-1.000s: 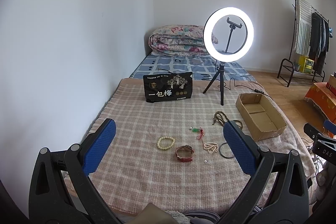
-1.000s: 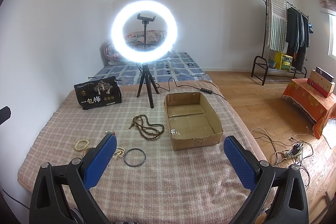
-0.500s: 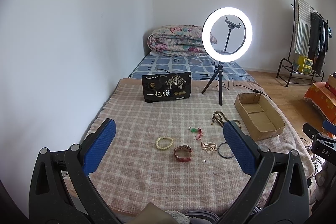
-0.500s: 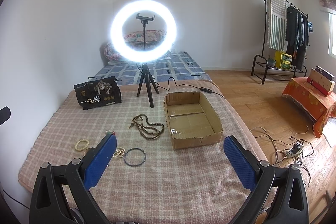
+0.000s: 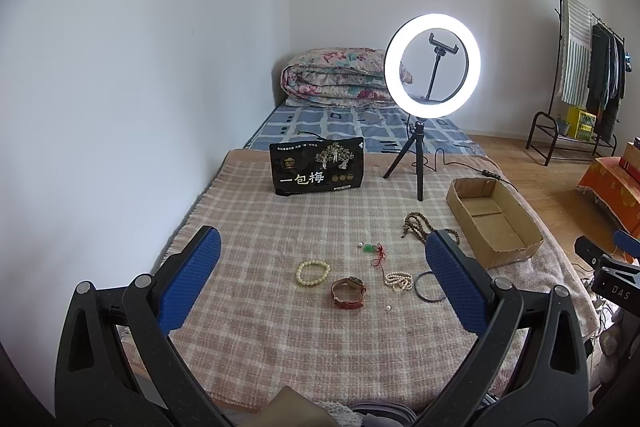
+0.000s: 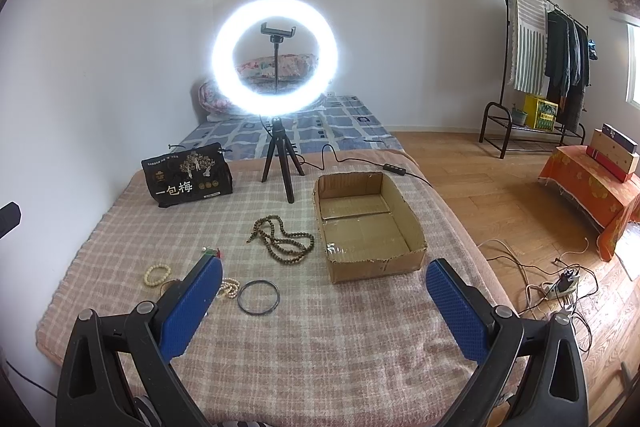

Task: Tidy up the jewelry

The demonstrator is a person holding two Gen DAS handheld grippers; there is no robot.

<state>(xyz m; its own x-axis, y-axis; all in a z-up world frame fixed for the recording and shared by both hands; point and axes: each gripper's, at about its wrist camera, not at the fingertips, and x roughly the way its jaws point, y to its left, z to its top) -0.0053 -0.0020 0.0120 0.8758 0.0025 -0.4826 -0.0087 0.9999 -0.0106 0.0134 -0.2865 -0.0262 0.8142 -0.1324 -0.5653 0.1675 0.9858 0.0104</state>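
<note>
Jewelry lies on a checked blanket (image 5: 248, 227): a cream bead bracelet (image 5: 313, 272), a red-strap watch (image 5: 348, 292), a pearl strand (image 5: 397, 280), a black bangle (image 6: 258, 297), a green and red charm (image 5: 374, 251) and a long brown bead necklace (image 6: 282, 239). An empty cardboard box (image 6: 370, 227) sits to their right. My left gripper (image 5: 322, 271) is open and empty, held above and short of the jewelry. My right gripper (image 6: 324, 287) is open and empty, in front of the box and bangle.
A lit ring light on a tripod (image 6: 276, 59) stands behind the jewelry, its cable (image 6: 360, 163) running past the box. A black snack bag (image 5: 317, 171) stands at the back left. A wall runs along the left. Wooden floor with cables (image 6: 560, 279) lies right.
Both views have shifted only slightly; the left wrist view has drifted a little, so the scene sits a bit further left. No jewelry has moved and both grippers stay open.
</note>
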